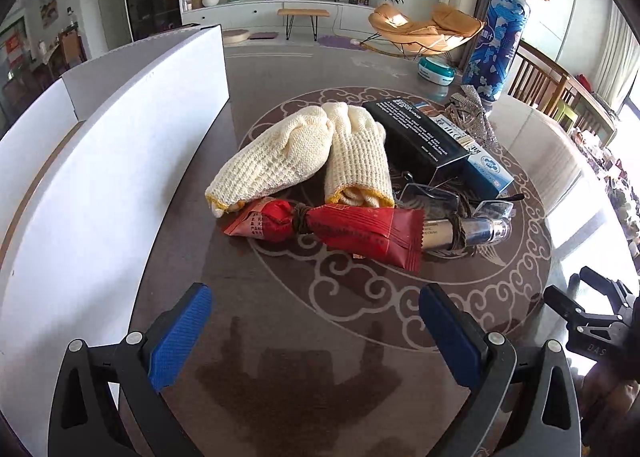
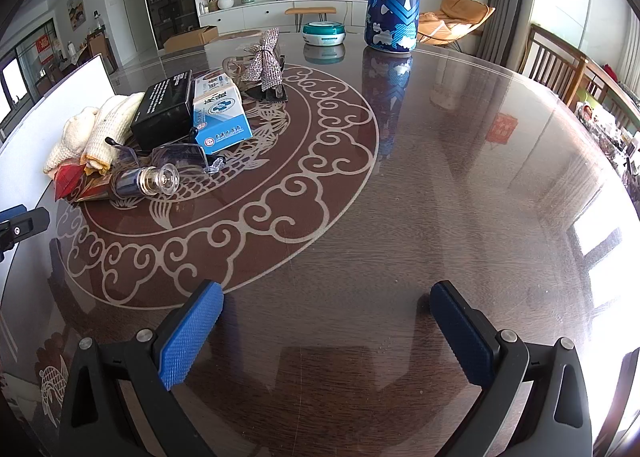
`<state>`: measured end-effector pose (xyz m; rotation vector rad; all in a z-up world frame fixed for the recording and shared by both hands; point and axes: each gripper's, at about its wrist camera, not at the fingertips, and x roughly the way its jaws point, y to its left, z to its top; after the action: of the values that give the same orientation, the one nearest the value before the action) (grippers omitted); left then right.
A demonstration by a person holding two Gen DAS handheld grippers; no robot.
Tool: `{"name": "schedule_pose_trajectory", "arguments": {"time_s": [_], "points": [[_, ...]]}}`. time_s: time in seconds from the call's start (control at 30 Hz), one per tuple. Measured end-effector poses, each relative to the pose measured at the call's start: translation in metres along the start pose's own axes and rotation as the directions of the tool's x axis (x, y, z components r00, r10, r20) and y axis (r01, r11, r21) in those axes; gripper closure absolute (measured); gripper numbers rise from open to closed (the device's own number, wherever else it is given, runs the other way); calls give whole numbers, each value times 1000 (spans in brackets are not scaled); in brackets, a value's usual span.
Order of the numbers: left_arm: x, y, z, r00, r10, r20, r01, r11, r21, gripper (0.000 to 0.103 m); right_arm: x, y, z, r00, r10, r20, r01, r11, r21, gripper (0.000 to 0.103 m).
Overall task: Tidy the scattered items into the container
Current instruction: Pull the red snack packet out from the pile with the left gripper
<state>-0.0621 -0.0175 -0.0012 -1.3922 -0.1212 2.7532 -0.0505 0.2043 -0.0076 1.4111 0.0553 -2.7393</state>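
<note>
Both the left gripper (image 1: 316,321) and right gripper (image 2: 326,321) gape wide, holding nothing. The knit gloves (image 1: 320,153) and red packet (image 1: 340,235) (touching) lie at twelve o'clock of the left one, the white box (image 1: 120,161) at ten.

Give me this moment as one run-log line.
left gripper: open, empty, facing red packet | right gripper: open, empty, over bare table | white box: nothing seen inside
</note>
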Motion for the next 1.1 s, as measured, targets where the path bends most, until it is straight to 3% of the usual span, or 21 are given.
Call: {"name": "schedule_pose_trajectory", "arguments": {"time_s": [0.1,0.2,0.27,0.4,0.6,0.73,1.1], "points": [[-4,-4,24,999,0,49,3,998,-60,0,0,0,0,1000,0,0,0,1000,0,0],[10,-14,48,994,77,78,-71,995,-74,0,0,0,0,1000,0,0,0,1000,0,0],[29,-17,53,990,131,45,-127,989,-79,0,0,0,0,1000,0,0,0,1000,0,0],[54,-14,35,986,162,-33,-164,984,-63,0,0,1,0,1000,0,0,0,1000,0,0],[42,12,-4,986,153,-72,-158,984,-76,0,1,0,0,1000,0,0,0,1000,0,0],[28,28,-12,986,145,-79,-152,984,-93,0,0,0,0,1000,0,0,0,1000,0,0],[2,7,22,992,121,27,-117,988,-95,0,0,0,0,1000,0,0,0,1000,0,0]]}}
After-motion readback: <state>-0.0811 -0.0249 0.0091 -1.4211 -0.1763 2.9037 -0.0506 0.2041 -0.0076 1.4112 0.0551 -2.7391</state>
